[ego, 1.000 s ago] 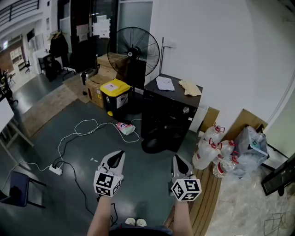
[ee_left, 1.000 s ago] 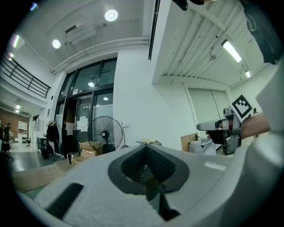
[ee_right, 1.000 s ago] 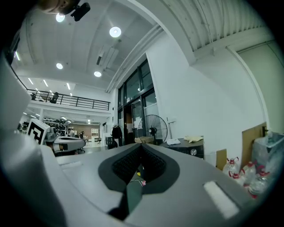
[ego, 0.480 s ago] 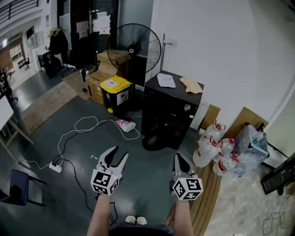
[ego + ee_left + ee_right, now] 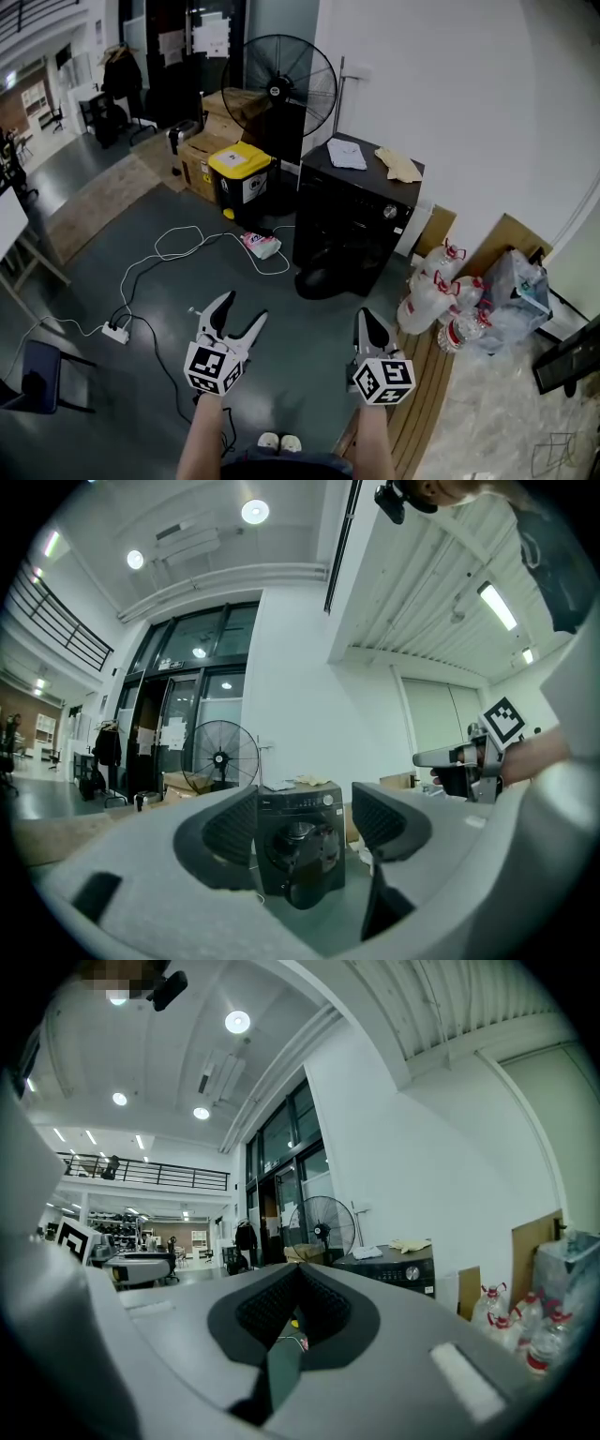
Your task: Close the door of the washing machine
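Observation:
The black washing machine (image 5: 356, 220) stands against the white wall, a few steps ahead of me. Its round door (image 5: 322, 281) hangs open, swung out and down towards the floor. A paper (image 5: 348, 155) and a beige cloth (image 5: 400, 165) lie on its top. My left gripper (image 5: 242, 312) is held low in front of me, open and empty. In the left gripper view the washing machine (image 5: 298, 841) shows far off between the spread jaws of the left gripper (image 5: 300, 822). My right gripper (image 5: 367, 322) is shut with nothing in it; the right gripper (image 5: 298, 1288) points left of the washing machine (image 5: 398, 1267).
A standing fan (image 5: 279, 80), a yellow-lidded bin (image 5: 240, 173) and cardboard boxes (image 5: 202, 155) stand left of the machine. Water bottles (image 5: 433, 300) and a bag sit to its right. A white cable with a power strip (image 5: 115, 331) crosses the floor. Wooden boards (image 5: 417, 412) lie at right.
My left gripper has opened from shut. Both grippers and my view have come slightly nearer the machine. The right gripper stays shut.

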